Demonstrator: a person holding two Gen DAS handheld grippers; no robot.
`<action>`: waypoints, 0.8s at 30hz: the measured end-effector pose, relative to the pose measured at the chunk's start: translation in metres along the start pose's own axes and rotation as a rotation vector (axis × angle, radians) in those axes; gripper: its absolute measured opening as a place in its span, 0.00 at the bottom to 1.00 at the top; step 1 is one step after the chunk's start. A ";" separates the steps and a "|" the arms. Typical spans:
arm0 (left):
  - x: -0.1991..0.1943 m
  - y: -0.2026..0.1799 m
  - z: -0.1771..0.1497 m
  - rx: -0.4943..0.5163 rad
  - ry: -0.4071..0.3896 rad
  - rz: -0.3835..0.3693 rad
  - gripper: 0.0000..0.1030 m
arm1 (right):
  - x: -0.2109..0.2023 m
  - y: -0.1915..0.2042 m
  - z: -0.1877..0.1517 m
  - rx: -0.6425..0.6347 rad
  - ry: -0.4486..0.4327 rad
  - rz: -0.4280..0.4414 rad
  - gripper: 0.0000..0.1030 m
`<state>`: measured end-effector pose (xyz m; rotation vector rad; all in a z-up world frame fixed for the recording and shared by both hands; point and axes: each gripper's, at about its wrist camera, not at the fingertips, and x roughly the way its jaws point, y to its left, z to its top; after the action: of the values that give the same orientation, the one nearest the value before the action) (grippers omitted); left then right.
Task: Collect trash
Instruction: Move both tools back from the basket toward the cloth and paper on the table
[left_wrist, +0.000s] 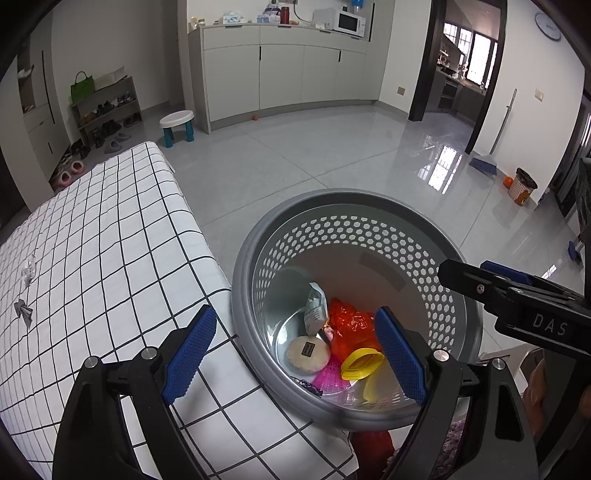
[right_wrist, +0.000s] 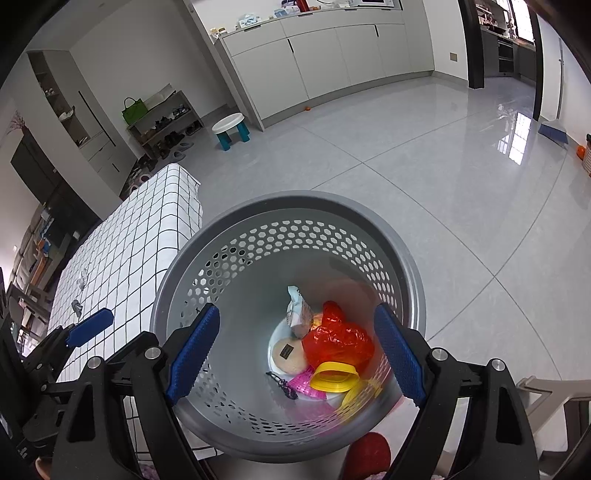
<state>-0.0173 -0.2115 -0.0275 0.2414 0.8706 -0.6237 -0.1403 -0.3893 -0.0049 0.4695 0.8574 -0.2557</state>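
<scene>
A grey perforated basket (left_wrist: 258, 266) (right_wrist: 410, 258) stands beside the checked-cloth table (left_wrist: 110, 240) (right_wrist: 140, 229). Inside lie an orange-red plastic bag (left_wrist: 349, 321) (right_wrist: 338, 341), a white snack packet (left_wrist: 316, 308) (right_wrist: 299, 312), a round beige pad (left_wrist: 306, 354) (right_wrist: 288, 356), a yellow ring (left_wrist: 362, 363) (right_wrist: 334, 376) and a pink mesh piece (left_wrist: 330, 376). My left gripper (left_wrist: 295, 356) hangs open over the basket's near rim, nothing between its pads. My right gripper (right_wrist: 295, 356) is open above the basket's inside, also empty. Two small wrapper scraps (left_wrist: 26, 291) (right_wrist: 78, 291) lie on the cloth.
A white and teal stool (left_wrist: 178, 127), a shoe rack (left_wrist: 107, 110) and cabinets (left_wrist: 288, 74) stand across the glossy tiled floor. A broom (left_wrist: 484, 164) and a small bin (left_wrist: 521, 186) are at the right wall. A red object (right_wrist: 369, 456) lies under the basket.
</scene>
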 end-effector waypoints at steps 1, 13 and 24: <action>0.000 0.000 0.000 -0.001 0.000 0.000 0.83 | 0.000 0.001 0.000 -0.001 0.000 0.000 0.79; -0.011 0.010 -0.003 -0.020 -0.011 0.015 0.83 | 0.003 0.009 0.000 -0.018 -0.001 0.007 0.79; -0.027 0.040 -0.010 -0.069 -0.018 0.048 0.84 | 0.010 0.028 0.001 -0.052 0.001 0.020 0.79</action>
<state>-0.0133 -0.1642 -0.0147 0.1938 0.8652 -0.5491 -0.1227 -0.3655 -0.0038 0.4298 0.8575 -0.2141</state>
